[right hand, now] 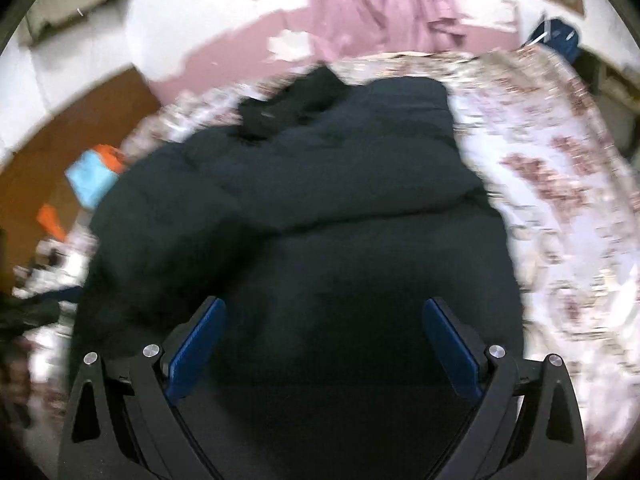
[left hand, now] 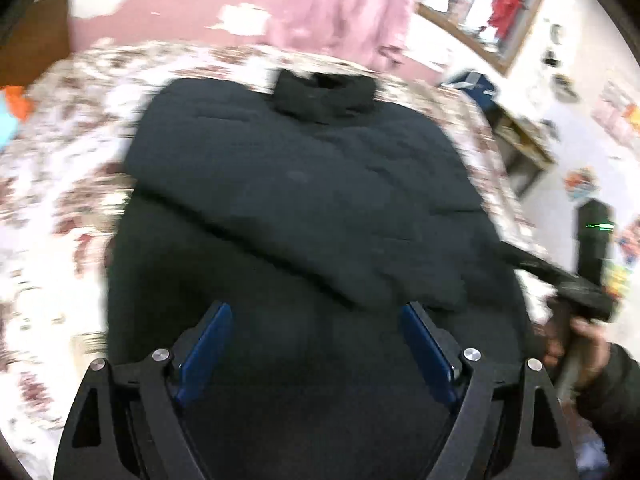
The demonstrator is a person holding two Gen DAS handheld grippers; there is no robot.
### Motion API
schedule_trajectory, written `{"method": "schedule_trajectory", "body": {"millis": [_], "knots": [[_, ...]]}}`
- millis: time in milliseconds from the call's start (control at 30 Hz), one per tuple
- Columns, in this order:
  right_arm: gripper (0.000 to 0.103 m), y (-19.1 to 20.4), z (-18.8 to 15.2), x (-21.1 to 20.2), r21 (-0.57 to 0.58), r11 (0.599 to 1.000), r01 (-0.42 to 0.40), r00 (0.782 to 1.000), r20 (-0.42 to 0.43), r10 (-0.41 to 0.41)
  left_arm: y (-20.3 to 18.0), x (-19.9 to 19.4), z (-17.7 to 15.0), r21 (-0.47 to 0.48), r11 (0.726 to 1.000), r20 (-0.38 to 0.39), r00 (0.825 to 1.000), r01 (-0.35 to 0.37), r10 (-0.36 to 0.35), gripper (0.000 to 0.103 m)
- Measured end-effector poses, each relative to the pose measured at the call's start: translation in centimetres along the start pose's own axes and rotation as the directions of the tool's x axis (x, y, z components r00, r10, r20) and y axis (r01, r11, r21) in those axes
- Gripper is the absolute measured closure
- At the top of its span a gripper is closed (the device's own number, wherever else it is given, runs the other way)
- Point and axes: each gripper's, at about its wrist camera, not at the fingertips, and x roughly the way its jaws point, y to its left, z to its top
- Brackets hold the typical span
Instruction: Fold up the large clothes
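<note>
Black padded jacket (left hand: pixel 304 184) lay spread on a bed covered by a floral sheet (left hand: pixel 60 168), collar (left hand: pixel 324 94) at the far end and one sleeve folded diagonally across the body. Left claw (left hand: pixel 316 344) was released — blue pads (left hand: pixel 206 350) stood wide apart above the lower part of the jacket, with nothing between them. Right claw (right hand: pixel 324 344) was likewise released over the same garment (right hand: pixel 320 208), pads (right hand: pixel 198 354) spread and empty. At the right edge of the left wrist view, a hand (left hand: pixel 580 352) gripped the other tool's handle. Pink curtain (right hand: pixel 380 4) hung beyond the bed.
</note>
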Motion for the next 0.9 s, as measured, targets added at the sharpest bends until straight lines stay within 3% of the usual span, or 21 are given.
{"method": "schedule_trajectory", "body": {"millis": [100, 200, 300, 333, 433, 467, 533, 600, 700, 900], "knots": [[0.007, 1.1, -0.1, 1.2, 0.045, 0.991, -0.128, 0.989, -0.069, 0.13, 2.4, -0.6, 0.7, -0.061, 0.994, 0.031, 0.995, -0.094, 0.096, 0.017], [0.007, 1.9, -0.7, 3.6, 0.027, 0.999, 0.019, 0.989, -0.149, -0.015, 4.3, -0.8, 1.8, -0.097, 0.984, 0.049, 0.987, -0.147, 0.152, 0.017], [0.007, 2.0, -0.6, 4.7, 0.056, 0.998, 0.021, 0.992, -0.127, -0.014, 5.4, -0.9, 3.2, -0.088, 0.976, 0.082, 0.975, -0.197, 0.205, 0.017], [0.009, 1.9, -0.3, 5.0, 0.087, 0.996, -0.02, 0.994, -0.11, 0.029, 5.7, -0.9, 3.5, -0.086, 0.975, 0.084, 0.973, -0.206, 0.214, 0.017], [0.054, 1.7, 0.3, 5.5, 0.17, 0.981, -0.093, 0.99, -0.09, 0.109, 6.6, -0.9, 4.8, -0.091, 0.977, 0.102, 0.974, -0.192, 0.201, 0.017], [0.074, 1.8, 0.4, 5.6, 0.177, 0.979, -0.102, 0.989, -0.093, 0.119, 6.7, -1.0, 4.9, -0.094, 0.977, 0.113, 0.973, -0.191, 0.201, 0.017], [0.098, 2.2, 0.6, 5.5, 0.141, 0.989, -0.053, 0.992, -0.107, 0.069, 7.2, -0.8, 5.7, -0.087, 0.975, 0.129, 0.968, -0.204, 0.214, 0.017], [0.099, 2.5, 1.1, 4.4, 0.108, 0.993, -0.049, 0.995, -0.082, 0.058, 7.3, -0.7, 6.4, -0.072, 0.976, 0.141, 0.967, -0.205, 0.214, 0.017], [0.099, 3.7, 4.1, 1.1, -0.017, 1.0, 0.003, 1.0, 0.02, -0.003, 7.2, -0.4, 7.4, -0.053, 0.975, 0.16, 0.962, -0.214, 0.22, 0.017], [0.099, 2.4, 10.4, -3.1, -0.071, 0.991, 0.116, 0.981, 0.164, -0.103, 6.4, 1.2, 8.1, -0.084, 0.973, 0.172, 0.959, -0.214, 0.226, 0.017]]}}
